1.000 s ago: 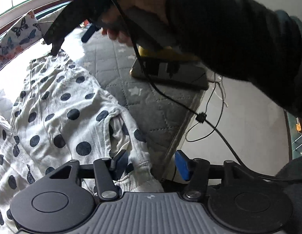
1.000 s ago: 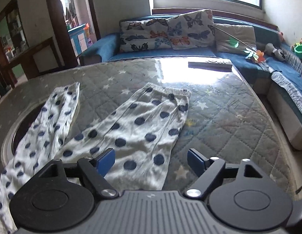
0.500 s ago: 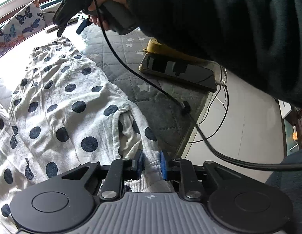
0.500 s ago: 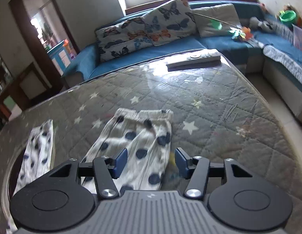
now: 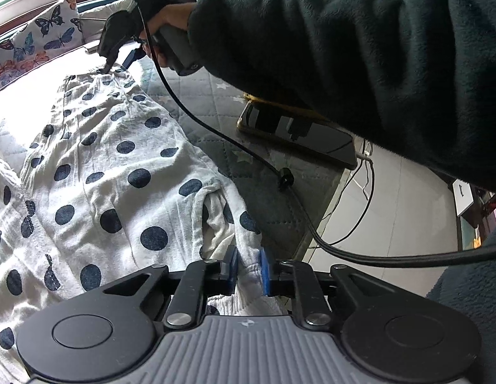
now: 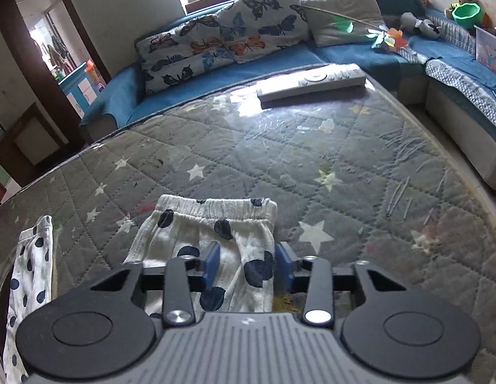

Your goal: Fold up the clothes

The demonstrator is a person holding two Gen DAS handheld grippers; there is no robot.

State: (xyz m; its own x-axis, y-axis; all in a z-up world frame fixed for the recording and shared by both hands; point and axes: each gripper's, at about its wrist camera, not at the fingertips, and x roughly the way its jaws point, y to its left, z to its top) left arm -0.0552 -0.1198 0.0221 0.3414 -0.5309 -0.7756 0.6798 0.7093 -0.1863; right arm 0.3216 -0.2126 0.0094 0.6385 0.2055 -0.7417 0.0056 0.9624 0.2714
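White trousers with dark blue dots lie flat on the grey quilted table. My left gripper is shut on the trousers' ribbed hem at the near table edge. My right gripper is open, its blue pads either side of one leg's right edge just below the elastic cuff. The other leg lies at the left. In the left wrist view the right gripper is at the far end of the trousers.
A phone lies on the table near its right edge, with cables hanging past it. A remote control lies at the table's far edge. A blue sofa with butterfly cushions stands behind.
My left gripper closed on the trousers' hem. My right gripper moved forward along the leg to its far cuff and narrowed around the edge.
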